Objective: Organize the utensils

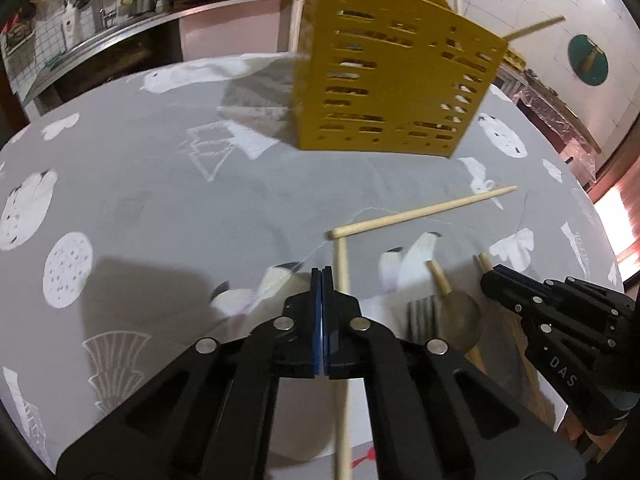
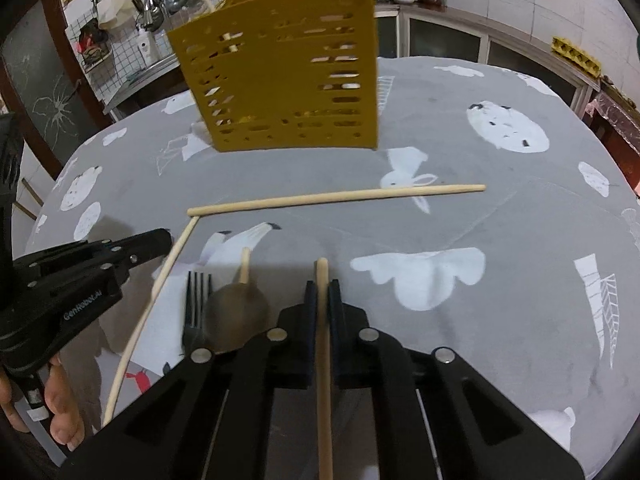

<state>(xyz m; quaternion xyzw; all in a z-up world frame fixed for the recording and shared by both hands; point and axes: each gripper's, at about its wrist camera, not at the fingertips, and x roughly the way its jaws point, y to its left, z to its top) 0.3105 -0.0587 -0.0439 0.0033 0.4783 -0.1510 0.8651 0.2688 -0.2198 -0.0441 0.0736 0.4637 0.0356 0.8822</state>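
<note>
Right tongs (image 2: 322, 286) are clamped on a chopstick (image 2: 324, 360) at lower centre. Left tongs (image 1: 322, 276) are fully closed on nothing; a second stick (image 1: 342, 320) lies just beside them, so they have likely missed it. The gripped stick could pivot or slip before reaching the yellow holder (image 2: 280, 76) at the top. Loose sticks, a fork (image 2: 196, 304) and a spoon (image 2: 236, 312) lie on the desk (image 2: 500, 208). Readable: "DAS", "GenRobot.AI".

We look steeply down along each hand-held gripper, close over the worktop (image 1: 160, 200); both views share the yellow holder (image 1: 392, 88) and chopsticks (image 2: 336, 197).
</note>
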